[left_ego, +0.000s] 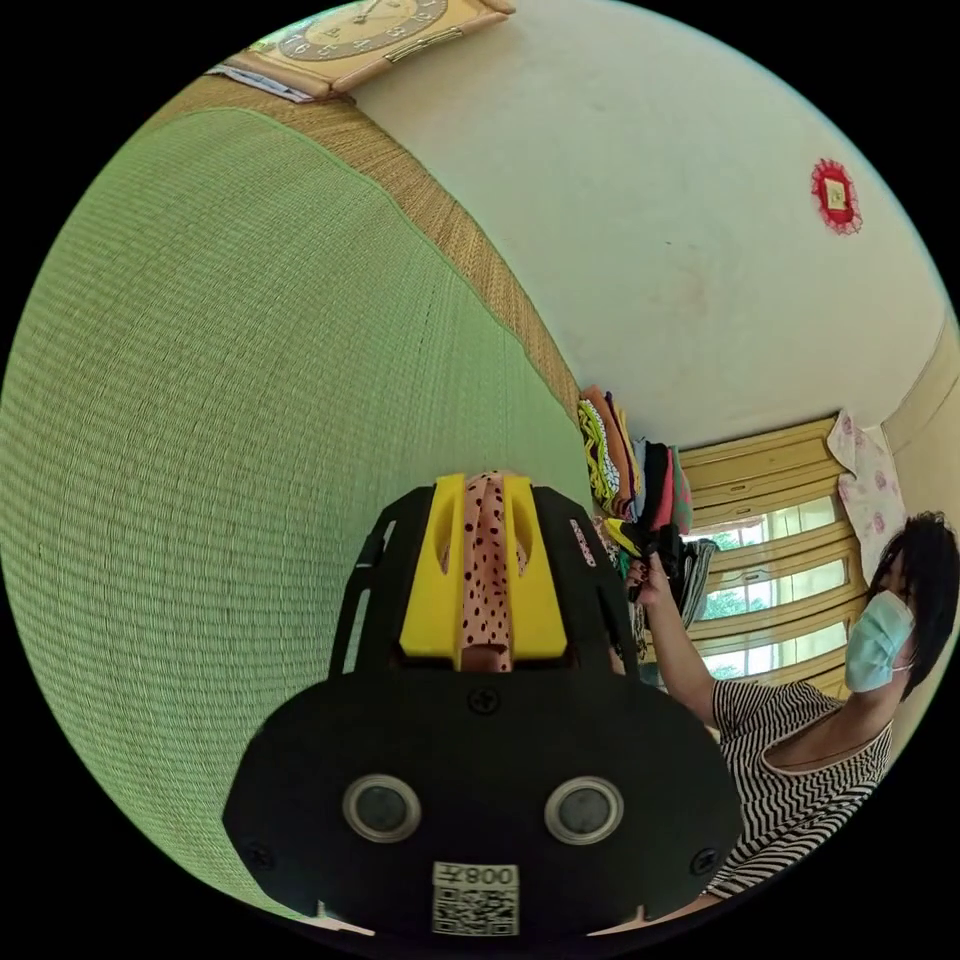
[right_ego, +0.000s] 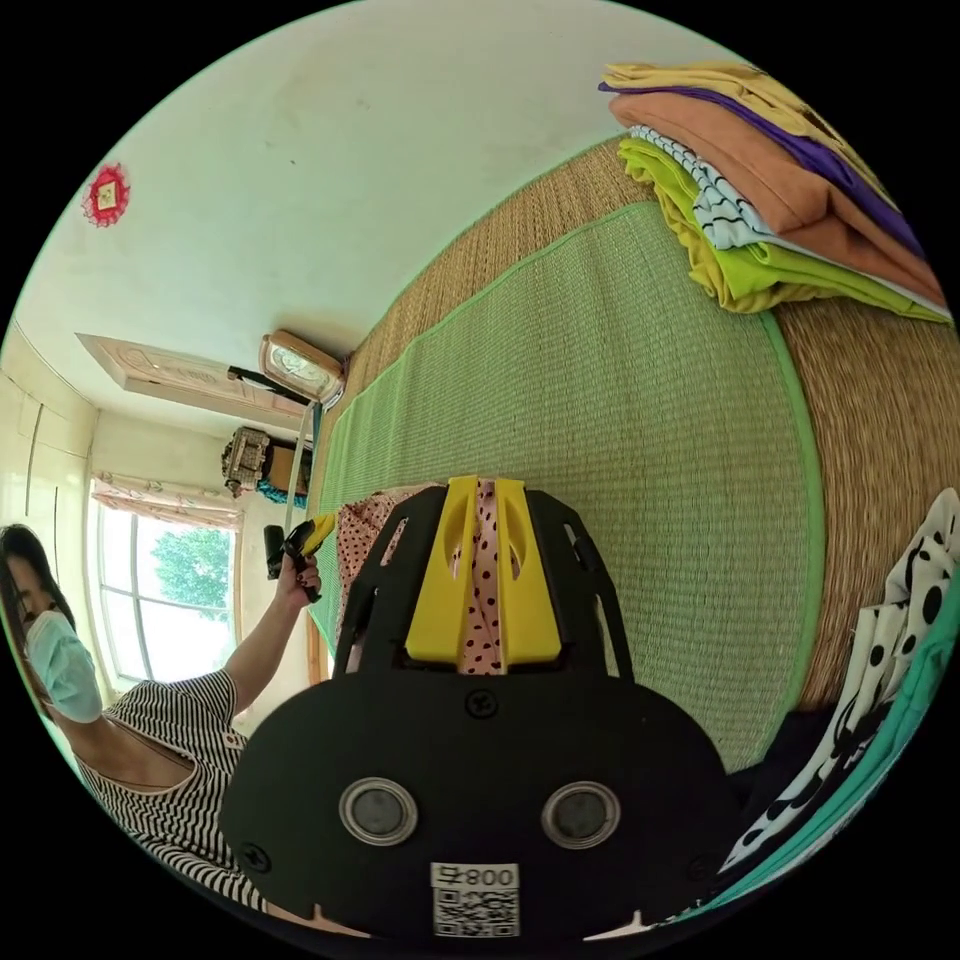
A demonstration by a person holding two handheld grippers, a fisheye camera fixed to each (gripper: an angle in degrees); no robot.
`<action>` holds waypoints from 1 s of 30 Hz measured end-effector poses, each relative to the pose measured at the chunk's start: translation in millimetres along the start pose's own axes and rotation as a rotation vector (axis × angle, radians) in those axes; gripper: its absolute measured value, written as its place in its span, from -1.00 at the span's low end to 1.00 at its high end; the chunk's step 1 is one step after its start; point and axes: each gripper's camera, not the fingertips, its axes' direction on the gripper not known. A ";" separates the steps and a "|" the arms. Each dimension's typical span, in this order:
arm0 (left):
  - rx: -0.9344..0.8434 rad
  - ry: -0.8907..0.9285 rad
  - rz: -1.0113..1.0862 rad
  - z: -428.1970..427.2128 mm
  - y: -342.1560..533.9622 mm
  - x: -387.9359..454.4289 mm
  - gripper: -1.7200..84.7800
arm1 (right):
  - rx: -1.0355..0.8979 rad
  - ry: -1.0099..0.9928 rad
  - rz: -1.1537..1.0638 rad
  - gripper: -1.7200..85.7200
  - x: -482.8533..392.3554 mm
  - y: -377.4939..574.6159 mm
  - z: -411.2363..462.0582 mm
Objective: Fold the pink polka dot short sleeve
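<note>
Both grippers, left [left_ego: 485, 500] and right [right_ego: 485, 500], clench the pink shirt [right_ego: 484, 590], holding it up over the green mat [right_ego: 620, 420]. Looks like the lifting step; next, lay it flat.

Coarse woven straw mat [left_ego: 250, 400]

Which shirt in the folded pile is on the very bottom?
The lime-green one, lying right on the mat; the striped, orange, purple and yellow ones sit above it.
</note>
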 end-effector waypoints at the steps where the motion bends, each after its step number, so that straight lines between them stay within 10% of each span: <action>1: -0.029 -0.019 0.032 7.4 2.6 9.6 -0.80 | -0.003 0.006 -0.005 -0.82 -3.9 0.6 0.1; 7: -0.130 -0.092 0.240 60.4 16.1 68.0 -0.78 | -0.024 0.005 -0.118 -0.80 -59.7 10.6 11.7; 17: -0.300 -0.533 0.443 160.9 11.2 106.0 -0.85 | -0.127 0.550 -0.380 -0.79 -154.9 47.8 104.3; 30: -0.179 -0.450 0.490 147.5 11.9 122.7 -0.95 | -0.067 0.580 -0.466 -0.95 -185.8 62.5 105.5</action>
